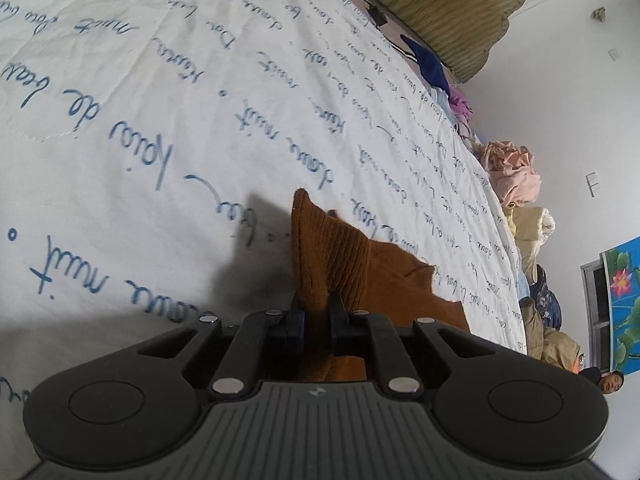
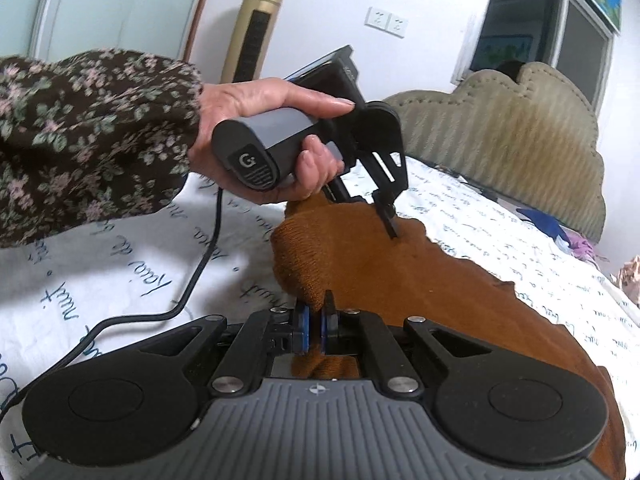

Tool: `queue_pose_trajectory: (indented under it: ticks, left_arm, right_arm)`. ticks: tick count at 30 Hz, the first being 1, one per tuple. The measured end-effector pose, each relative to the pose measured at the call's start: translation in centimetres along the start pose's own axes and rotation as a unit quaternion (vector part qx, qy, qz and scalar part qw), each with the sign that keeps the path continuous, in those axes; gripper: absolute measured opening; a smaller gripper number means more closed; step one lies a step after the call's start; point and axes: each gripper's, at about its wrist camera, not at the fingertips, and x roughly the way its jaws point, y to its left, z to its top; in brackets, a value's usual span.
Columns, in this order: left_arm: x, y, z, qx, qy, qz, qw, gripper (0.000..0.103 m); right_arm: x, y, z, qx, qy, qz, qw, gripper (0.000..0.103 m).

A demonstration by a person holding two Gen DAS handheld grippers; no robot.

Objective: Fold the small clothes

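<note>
The brown knit garment (image 2: 400,276) lies on the bed, on a white sheet (image 1: 160,128) covered with blue handwriting. Part of it is lifted up off the sheet, and the rest spreads out flat toward the foot of the right wrist view.

The left hand-held gripper (image 1: 318,312) is clamped on a ribbed edge of the brown knit garment. In the left wrist view the cloth stands up in a peak between its two fingers. A dark shadow falls on the sheet just beside it.

The right hand-held gripper (image 2: 314,320) is clamped on a rolled, ribbed edge of the same garment. Its blue pads (image 2: 304,322) press on the cloth from both sides.

In the right wrist view you can also see the person's left hand (image 2: 260,120) wrapped around the gray handle of the left hand-held gripper. The arm wears a dark sleeve (image 2: 88,136) with little flowers. A black cable (image 2: 196,272) hangs from the handle and trails over the sheet.

Behind the bed is a padded tan headboard (image 2: 512,136). A tall gold tower fan (image 2: 256,28) stands by the white wall, near two white wall sockets (image 2: 386,22). Along the far edge of the bed sits a pile of other clothes (image 1: 512,176), pink, cream and blue.
</note>
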Motion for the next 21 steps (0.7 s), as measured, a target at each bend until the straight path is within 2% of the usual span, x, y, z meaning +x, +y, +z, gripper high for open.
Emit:
queue_pose_trajectory:
  ticks: [11, 16, 21]
  left_arm:
    - [0.6, -6.6, -1.1, 0.025, -0.013, -0.004, 0.9996, 0.01]
    - [2.4, -10.3, -2.1, 0.043, -0.007, -0.001, 0.9991, 0.01]
    - [5.7, -15.9, -3.5, 0.092, -0.011, 0.018, 0.9955, 0.01]
  right_arm:
    - [-2.1, -3.9, -0.8, 0.05, -0.031, -0.022, 0.998, 0.007]
    - [-3.4, -6.4, -1.7, 0.08, -0.041, -0.042, 0.995, 0.007]
    - [-4.5, -9.8, -3.1, 0.12, -0.049, -0.067, 0.989, 0.007]
